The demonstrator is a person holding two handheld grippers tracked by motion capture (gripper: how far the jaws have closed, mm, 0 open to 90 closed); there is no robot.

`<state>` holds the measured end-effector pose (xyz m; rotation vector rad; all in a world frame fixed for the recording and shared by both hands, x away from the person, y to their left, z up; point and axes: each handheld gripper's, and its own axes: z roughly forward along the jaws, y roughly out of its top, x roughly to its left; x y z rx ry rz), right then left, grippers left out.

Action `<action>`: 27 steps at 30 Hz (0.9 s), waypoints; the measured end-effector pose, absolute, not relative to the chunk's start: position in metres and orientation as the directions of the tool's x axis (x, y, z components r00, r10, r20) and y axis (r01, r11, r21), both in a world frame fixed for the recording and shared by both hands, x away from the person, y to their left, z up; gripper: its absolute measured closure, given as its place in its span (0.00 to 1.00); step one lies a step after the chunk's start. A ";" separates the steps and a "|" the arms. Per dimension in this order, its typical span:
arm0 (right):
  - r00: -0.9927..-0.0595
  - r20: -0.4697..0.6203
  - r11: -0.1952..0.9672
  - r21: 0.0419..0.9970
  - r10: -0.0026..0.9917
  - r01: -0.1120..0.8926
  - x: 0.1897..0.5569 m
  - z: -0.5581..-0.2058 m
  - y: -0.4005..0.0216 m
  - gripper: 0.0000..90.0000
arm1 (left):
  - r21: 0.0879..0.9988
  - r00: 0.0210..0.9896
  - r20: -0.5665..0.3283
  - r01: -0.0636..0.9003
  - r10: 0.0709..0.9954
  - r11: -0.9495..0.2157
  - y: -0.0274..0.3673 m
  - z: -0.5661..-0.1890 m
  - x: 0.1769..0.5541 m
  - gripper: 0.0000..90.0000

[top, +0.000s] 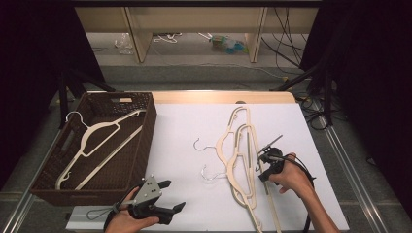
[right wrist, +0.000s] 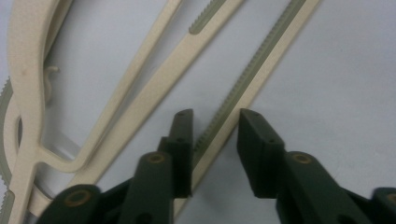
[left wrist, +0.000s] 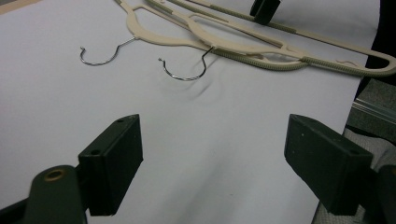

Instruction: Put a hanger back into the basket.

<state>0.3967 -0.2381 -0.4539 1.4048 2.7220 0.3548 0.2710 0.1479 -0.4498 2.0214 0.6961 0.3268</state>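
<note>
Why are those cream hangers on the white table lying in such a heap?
The two cream plastic hangers on the white table lie overlapped and crossed, their wire hooks pointing left. A third hanger rests diagonally in the brown woven basket. The right tongs straddle one hanger's ridged bar. Nothing looks broken.

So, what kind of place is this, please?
Probably a lab or recording setup, not a home: a white table between black curtains, loose cables on the floor, hangers beside a basket.

Even overhead light, dark surround, perhaps slightly soft
</note>
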 end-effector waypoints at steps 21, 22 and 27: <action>-0.633 0.003 0.623 0.176 0.774 0.763 0.392 -0.454 -0.236 0.84 | 0.848 0.803 -0.036 0.340 0.595 -0.407 0.149 -0.449 0.270 0.23; -0.619 0.022 0.607 0.167 0.785 0.777 0.391 -0.453 -0.237 0.84 | 0.849 0.802 -0.036 0.339 0.596 -0.405 0.149 -0.449 0.270 0.23; -0.652 0.021 0.638 0.183 0.758 0.748 0.394 -0.453 -0.241 0.86 | 0.849 0.804 -0.035 0.337 0.594 -0.406 0.148 -0.450 0.270 0.23</action>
